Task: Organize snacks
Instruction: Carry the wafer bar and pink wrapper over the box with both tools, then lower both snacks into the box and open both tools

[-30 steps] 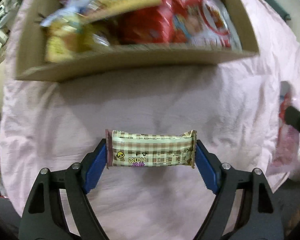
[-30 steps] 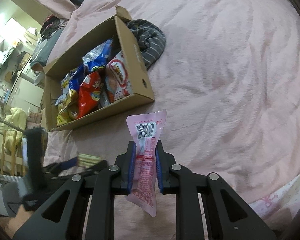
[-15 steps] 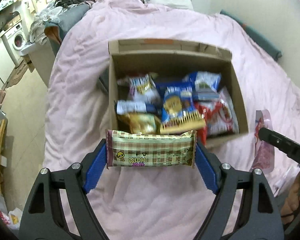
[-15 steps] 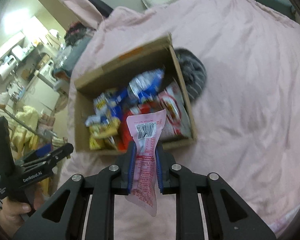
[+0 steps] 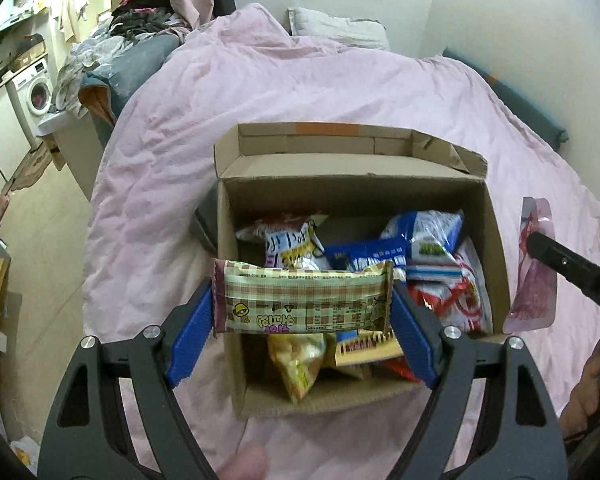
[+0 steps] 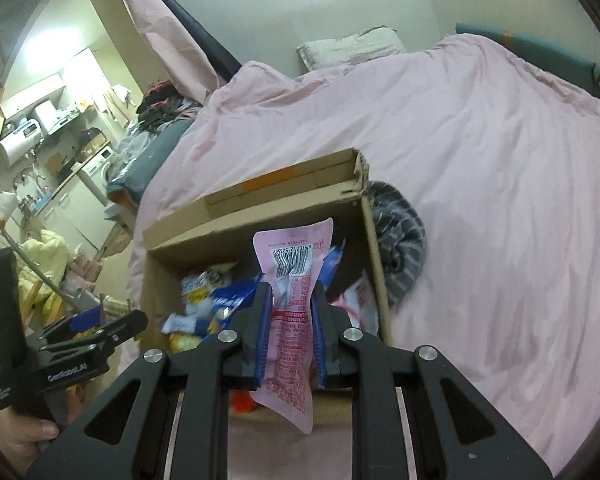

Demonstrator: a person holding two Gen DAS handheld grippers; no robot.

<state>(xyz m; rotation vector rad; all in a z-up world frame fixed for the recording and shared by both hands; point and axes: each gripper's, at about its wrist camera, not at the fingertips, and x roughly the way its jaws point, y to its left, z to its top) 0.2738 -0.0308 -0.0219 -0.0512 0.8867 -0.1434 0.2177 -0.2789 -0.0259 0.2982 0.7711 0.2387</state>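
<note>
Over the cardboard box (image 5: 360,188) I hold both tongs, each tipped down toward it. On my left side, the left gripper (image 5: 302,306) is clamped on a checked snack bar (image 5: 302,300). The bar lies flat across, one end on each blue pad, so the jaws stand wide. It hangs above the near half of the box. From the right wrist camera I can see the hand (image 6: 19,440) that holds this gripper by its black handle.

Under the bar the box sits open on the pink blanket (image 5: 171,168). It is packed with snack bags: a yellow bag (image 5: 295,360) by the near wall, blue bags (image 5: 420,236) farther back, a red and white bag (image 5: 456,296) at the right side. The far flap stands up.

On my right side, the right gripper (image 6: 289,334) is squeezed tight on a thin pink packet (image 6: 291,312). The packet stands on end, barcode up, over the near edge of the box. A striped grey cloth (image 6: 400,240) lies bunched against the right wall of the box, outside it. A pillow (image 6: 352,50) rests at the far end of the bed.
</note>
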